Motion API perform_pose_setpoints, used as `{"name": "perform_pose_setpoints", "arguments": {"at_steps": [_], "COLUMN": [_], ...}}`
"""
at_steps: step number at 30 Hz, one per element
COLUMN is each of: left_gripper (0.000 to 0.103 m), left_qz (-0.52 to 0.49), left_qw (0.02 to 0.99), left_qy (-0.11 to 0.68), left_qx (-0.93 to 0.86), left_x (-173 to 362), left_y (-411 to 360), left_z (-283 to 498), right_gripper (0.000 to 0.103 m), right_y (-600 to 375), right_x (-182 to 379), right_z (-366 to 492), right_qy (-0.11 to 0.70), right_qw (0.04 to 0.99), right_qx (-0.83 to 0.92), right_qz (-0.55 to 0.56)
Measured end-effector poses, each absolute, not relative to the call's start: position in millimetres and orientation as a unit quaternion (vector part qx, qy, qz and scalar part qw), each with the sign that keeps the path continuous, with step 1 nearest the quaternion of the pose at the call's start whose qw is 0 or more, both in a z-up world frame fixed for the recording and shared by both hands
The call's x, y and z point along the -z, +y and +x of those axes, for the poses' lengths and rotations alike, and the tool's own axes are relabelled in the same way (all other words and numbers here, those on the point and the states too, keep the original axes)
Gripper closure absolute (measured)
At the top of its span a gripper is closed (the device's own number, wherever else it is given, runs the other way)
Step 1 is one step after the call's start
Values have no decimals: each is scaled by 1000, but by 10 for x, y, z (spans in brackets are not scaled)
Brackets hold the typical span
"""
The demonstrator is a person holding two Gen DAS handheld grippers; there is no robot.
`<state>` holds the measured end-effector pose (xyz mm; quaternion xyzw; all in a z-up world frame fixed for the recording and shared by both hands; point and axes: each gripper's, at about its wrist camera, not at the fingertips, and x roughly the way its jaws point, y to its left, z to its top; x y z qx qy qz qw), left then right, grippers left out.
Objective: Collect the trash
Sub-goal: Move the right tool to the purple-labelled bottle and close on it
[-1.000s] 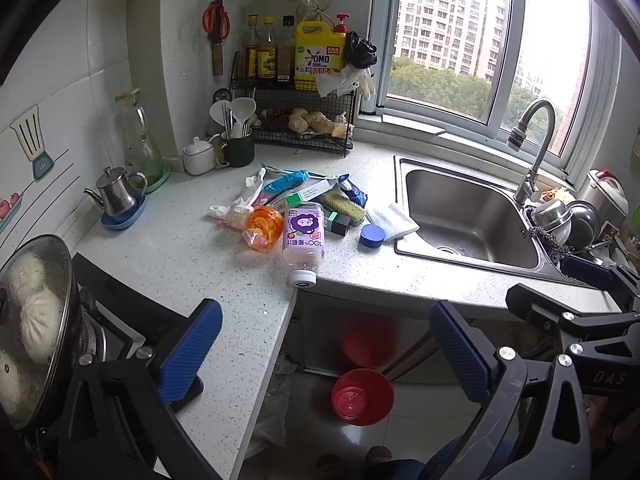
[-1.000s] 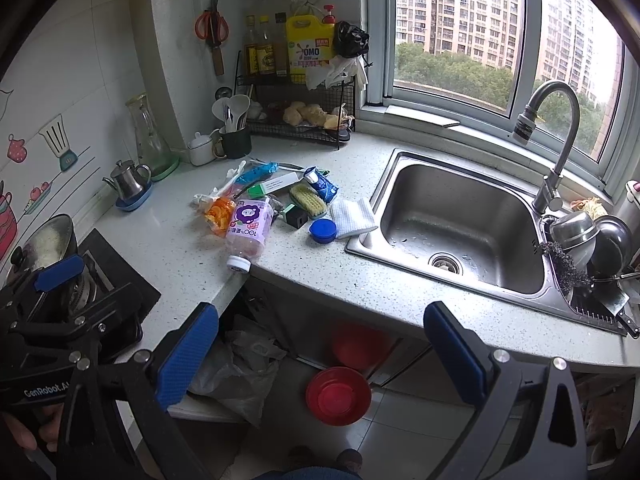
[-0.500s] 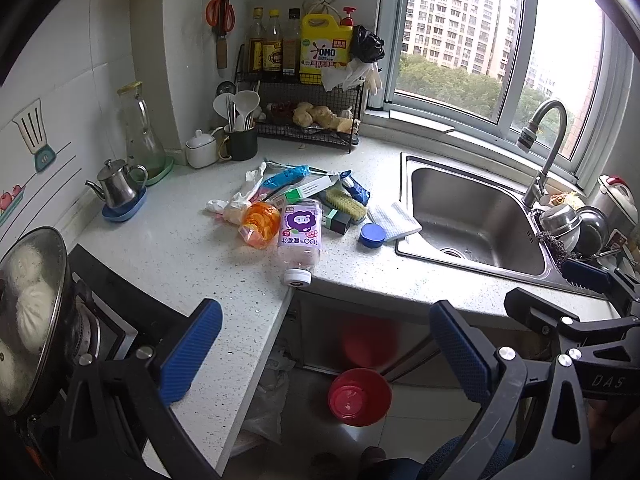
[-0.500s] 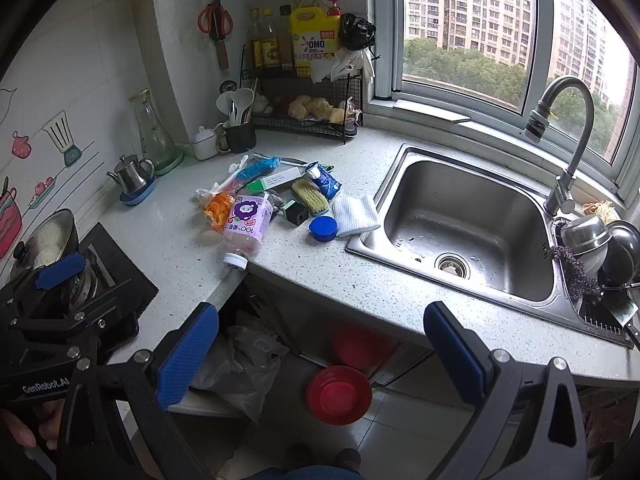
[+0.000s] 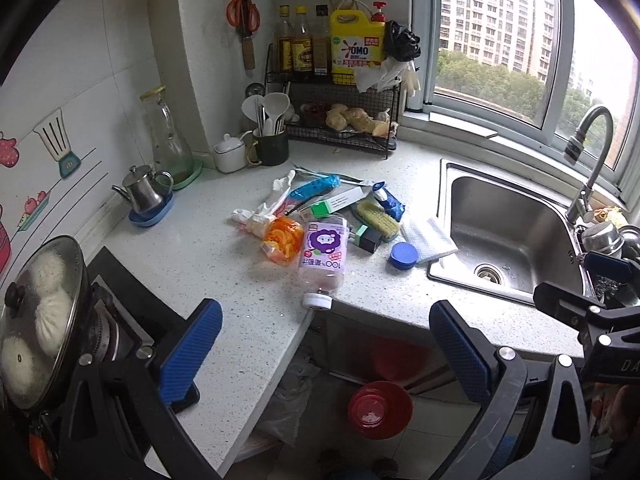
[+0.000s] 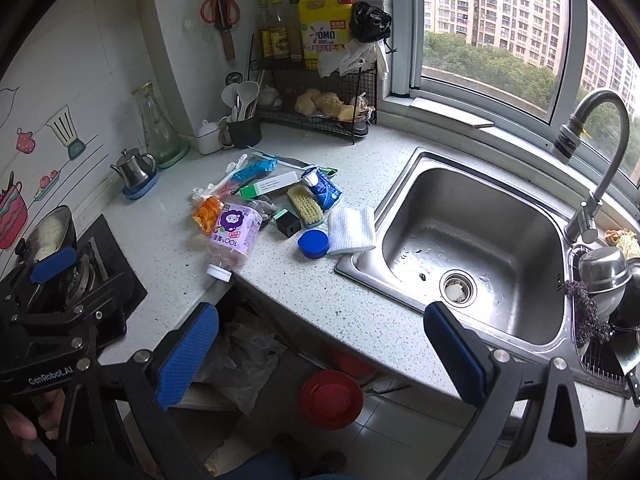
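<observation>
While both grippers are held spread and empty, the bottle is seen mid-frame, cap toward the jaws.

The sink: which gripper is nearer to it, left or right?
Right. The right gripper hangs open by the sink's front edge; the left gripper, also open, hangs further left, over the counter corner by the stove.

I see the trash heaped mid-counter: a pink bottle lying on its side, white cap at the counter edge, an orange wrapper touching it, crumpled tissue and a blue cap nearby.
</observation>
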<state>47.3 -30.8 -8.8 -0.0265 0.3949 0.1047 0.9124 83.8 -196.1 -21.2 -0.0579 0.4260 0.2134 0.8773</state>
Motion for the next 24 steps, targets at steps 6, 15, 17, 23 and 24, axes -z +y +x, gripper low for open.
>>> {"name": "perform_pose_setpoints", "arguments": {"at_steps": [6, 15, 17, 23, 24], "left_gripper": [0, 0, 0, 0, 0], "left_qz": [-22, -32, -32, 7, 7], "left_qw": [901, 880, 877, 858, 855], "left_qy": [414, 454, 462, 496, 502], "left_qx": [-128, -139, -131, -131, -128], "left_x": [80, 346, 426, 730, 784], "left_y": [-18, 655, 779, 1077, 1139], "left_z": [666, 1131, 1243, 1604, 1647], "right_gripper": [0, 0, 0, 0, 0], "right_y": [-1726, -1154, -996, -607, -551], "right_x": [263, 538, 619, 942, 1005], "right_z": [1133, 1559, 1648, 1899, 1941], "right_qy": [450, 497, 505, 543, 552], "right_qw": [852, 820, 815, 794, 789], "right_qx": [-263, -284, -282, -270, -266], "right_qz": [-42, -31, -39, -44, -44]}}
